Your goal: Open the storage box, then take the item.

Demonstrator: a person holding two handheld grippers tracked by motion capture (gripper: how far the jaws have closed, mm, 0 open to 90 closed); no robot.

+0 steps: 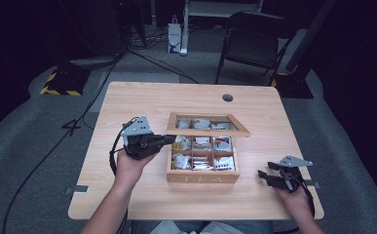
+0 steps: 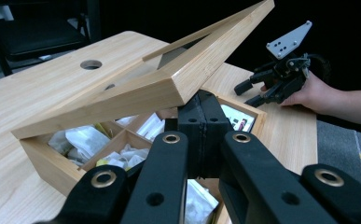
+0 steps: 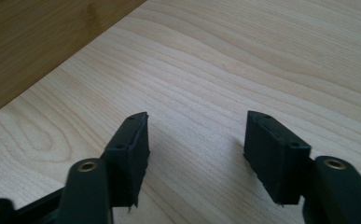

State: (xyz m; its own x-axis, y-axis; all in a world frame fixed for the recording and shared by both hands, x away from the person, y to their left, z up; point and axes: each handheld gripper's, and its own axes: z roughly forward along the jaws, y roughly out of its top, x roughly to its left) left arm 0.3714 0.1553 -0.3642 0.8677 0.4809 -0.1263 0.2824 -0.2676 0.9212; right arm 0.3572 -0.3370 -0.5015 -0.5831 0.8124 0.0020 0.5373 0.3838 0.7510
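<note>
We see a wooden tea box near the middle of the pale wood surface, its front marked "TEA" and its compartments holding wrapped tea packets. Its framed lid is raised and tilted back, hinged along the far edge.

Our left gripper sits at the box's left side, reaching over the left wall into the box under the lifted lid. Its jaws are pressed together with nothing visible between them; the jaw tips lie just below the lid's near corner, and we cannot tell whether they touch it.

Our right gripper rests low over bare surface to the right of the box, well apart from it, jaws spread wide and empty. In the left gripper view we see it beyond the lid, held in a hand.
</note>
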